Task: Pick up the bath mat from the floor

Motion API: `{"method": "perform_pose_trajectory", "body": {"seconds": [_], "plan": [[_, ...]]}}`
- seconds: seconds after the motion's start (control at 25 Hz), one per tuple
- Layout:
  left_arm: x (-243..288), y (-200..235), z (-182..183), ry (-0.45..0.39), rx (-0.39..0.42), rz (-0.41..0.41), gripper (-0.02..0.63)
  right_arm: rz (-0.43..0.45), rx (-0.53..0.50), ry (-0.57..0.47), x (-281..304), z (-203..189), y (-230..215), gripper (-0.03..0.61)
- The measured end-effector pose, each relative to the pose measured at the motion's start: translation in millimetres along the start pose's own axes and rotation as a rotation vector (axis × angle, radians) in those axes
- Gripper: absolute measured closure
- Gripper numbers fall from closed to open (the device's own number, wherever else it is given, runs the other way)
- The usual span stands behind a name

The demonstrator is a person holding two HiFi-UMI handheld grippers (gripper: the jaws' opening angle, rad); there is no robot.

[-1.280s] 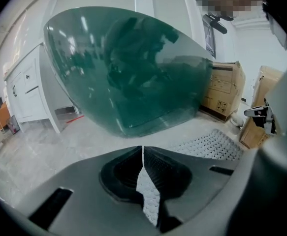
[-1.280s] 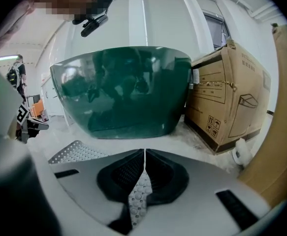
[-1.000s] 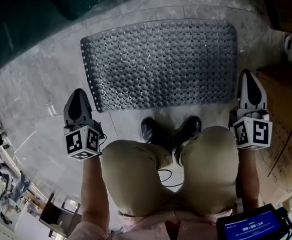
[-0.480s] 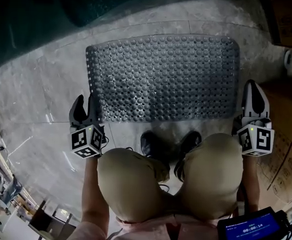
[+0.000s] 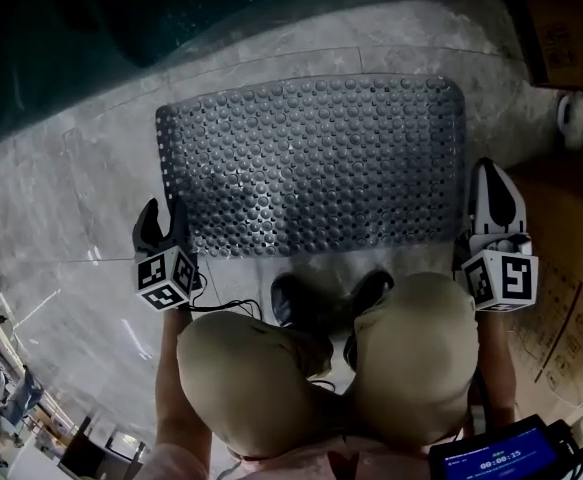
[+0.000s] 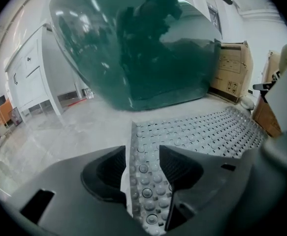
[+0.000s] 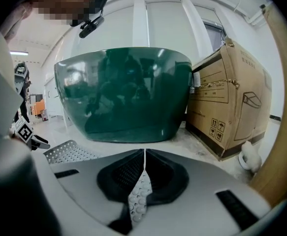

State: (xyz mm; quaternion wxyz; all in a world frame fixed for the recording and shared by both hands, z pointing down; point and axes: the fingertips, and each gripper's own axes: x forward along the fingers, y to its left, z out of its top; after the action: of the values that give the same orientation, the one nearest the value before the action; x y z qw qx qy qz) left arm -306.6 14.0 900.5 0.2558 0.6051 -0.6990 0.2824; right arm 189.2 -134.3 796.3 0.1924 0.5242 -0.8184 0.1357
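bath mat (image 5: pixel 311 163) lies flat on the floor (image 5: pixel 61 198) in the head view, with your left gripper (image 5: pixel 164 216) at its near left corner and your right gripper (image 5: pixel 491 178) at its right edge. left gripper view: the jaws stand apart, have just been opening, and the corner sits between them unpinched. right gripper view: the jaws are clamped on the thin edge. it looks light, rubbery and floppy, so pinch the left corner deep too.

The person wears khaki trousers (image 5: pixel 411 358), black shoes (image 5: pixel 296 303) and a pale pink shirt (image 5: pixel 301 463). The left gripper (image 5: pixel 164 218) and right gripper (image 5: pixel 489 166) have grey shells with black pads (each bears a white marker cube (image 5: pixel 165 278)). A thin black cable (image 5: pixel 226 306) trails beside the left one.
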Motion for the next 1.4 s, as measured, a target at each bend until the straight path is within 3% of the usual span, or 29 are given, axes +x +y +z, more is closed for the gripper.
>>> {"method": "perform_pose_trajectory", "body": {"seconds": [0.4,0.64,0.84,1.16,1.4], "plan": [[36.2,11.8,-32.1,0.065,-0.090,-0.035,0.385,-0.031,0.002,-0.030,-4.7,-0.6,-9.9,0.560],[54.1,20.2,-50.8,0.121,-0.100,-0.037,0.388,-0.054,-0.009,-0.011,-8.4,-9.1,-14.6,0.559],[57.0,28.2,-55.7,0.138,-0.100,-0.015,0.552,-0.054,-0.006,-0.002,-8.6,-10.5,-13.4,0.558],[59.4,20.5,-53.6,0.139,-0.104,-0.067,0.574,-0.086,-0.002,0.041,-9.6,-27.8,-24.7,0.558],[49.1,33.3,-49.0,0.145,-0.101,-0.039,0.577,-0.076,0.021,0.077,3.5,-53.7,-26.2,0.557]]}}
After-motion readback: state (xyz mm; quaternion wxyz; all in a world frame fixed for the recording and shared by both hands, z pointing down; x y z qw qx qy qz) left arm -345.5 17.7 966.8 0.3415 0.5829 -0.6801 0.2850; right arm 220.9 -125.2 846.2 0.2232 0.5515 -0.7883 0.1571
